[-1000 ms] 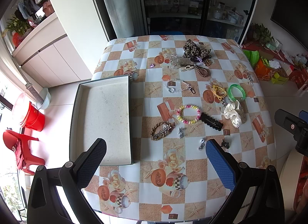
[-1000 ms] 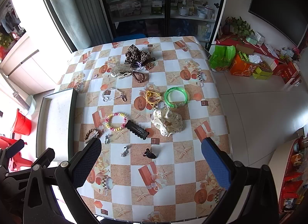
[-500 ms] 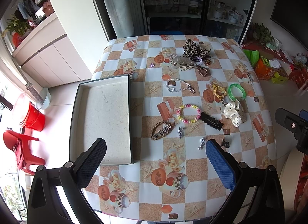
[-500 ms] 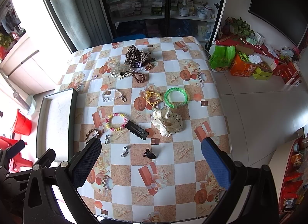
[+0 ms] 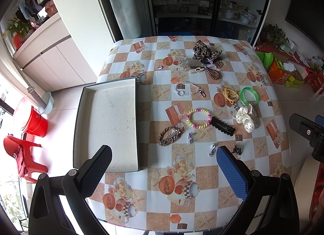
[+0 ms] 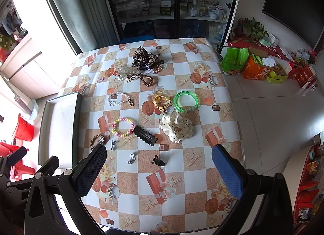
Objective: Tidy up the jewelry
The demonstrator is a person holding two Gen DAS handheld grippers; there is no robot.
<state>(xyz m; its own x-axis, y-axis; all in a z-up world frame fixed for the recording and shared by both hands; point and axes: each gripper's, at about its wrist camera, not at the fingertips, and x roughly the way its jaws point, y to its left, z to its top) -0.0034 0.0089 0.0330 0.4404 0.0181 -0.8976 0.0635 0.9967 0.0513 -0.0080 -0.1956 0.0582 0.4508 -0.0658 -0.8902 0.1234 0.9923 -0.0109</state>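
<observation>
While both tongs [image 5: 164,161] [image 6: 159,161] gape wide, holding nothing, the tray [image 5: 81,113] lies bare; jewelry [image 5: 199,118] beside it.

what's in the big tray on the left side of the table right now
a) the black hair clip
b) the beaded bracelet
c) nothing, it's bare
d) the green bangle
c: the tray shows only its bare pale lining, while the green bangle, beaded bracelet and black hair clip all lie on the tablecloth outside it.
</observation>
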